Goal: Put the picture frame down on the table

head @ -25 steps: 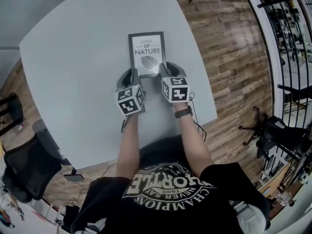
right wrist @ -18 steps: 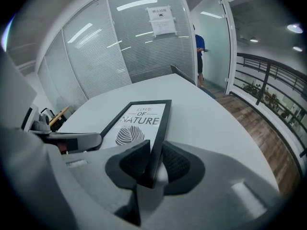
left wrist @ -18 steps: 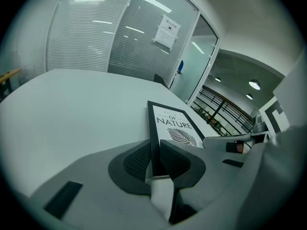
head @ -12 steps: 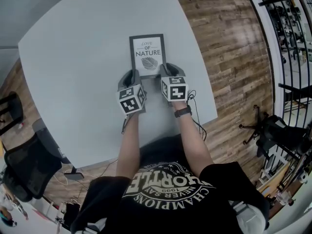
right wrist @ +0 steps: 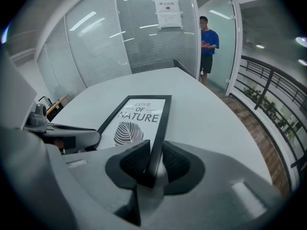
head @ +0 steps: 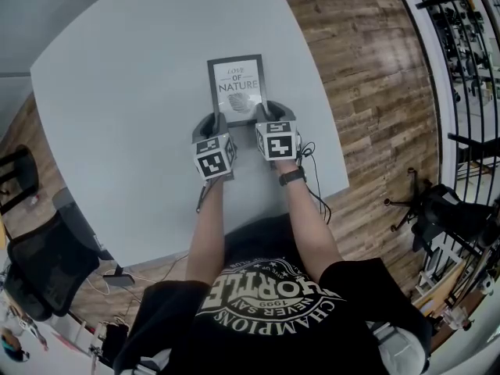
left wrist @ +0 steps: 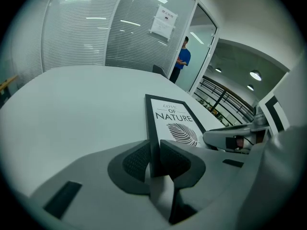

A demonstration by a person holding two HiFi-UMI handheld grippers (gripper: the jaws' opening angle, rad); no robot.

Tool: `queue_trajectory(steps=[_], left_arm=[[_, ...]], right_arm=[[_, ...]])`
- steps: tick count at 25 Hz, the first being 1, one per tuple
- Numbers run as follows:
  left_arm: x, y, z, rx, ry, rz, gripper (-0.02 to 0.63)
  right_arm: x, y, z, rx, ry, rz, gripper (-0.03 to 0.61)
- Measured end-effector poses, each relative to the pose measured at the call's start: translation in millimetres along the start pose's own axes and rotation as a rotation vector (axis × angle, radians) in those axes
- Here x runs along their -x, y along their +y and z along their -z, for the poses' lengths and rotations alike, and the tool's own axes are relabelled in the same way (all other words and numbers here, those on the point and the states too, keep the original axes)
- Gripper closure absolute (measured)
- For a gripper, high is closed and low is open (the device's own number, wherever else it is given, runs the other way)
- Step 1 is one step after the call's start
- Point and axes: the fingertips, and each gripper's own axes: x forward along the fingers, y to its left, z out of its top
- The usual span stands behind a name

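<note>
A black picture frame [head: 237, 84] with a white "Love of Nature" leaf print lies low over the grey table [head: 117, 92], its far end toward the table's middle. My left gripper [head: 215, 120] is shut on the frame's near left edge, and the frame [left wrist: 172, 123] runs out from between that gripper's jaws [left wrist: 154, 159]. My right gripper [head: 264, 112] is shut on the near right edge; the frame [right wrist: 139, 116] shows between its jaws [right wrist: 154, 164]. I cannot tell whether the frame's underside touches the table.
The table's right edge [head: 332, 131] drops to a wooden floor. Black office chairs [head: 39, 264] stand at the near left. A person in a blue shirt [right wrist: 207, 44] stands in a far doorway beside glass walls. A railing [right wrist: 273, 90] runs at the right.
Both grippers and the frame have shifted slightly to the right; the grips have not changed.
</note>
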Motion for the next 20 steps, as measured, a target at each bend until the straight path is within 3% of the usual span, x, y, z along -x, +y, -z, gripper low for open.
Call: queue_trajectory(steps=[10, 20], left_arm=[[3, 1, 4, -0.040, 0.014, 0.027, 0.534], [68, -25, -28, -0.078, -0.126, 0.066, 0.505]], right_arm=[[3, 6, 5, -0.004, -0.016, -0.012, 0.476], [81, 16, -27, -0.022, -0.189, -0.030, 0.460]])
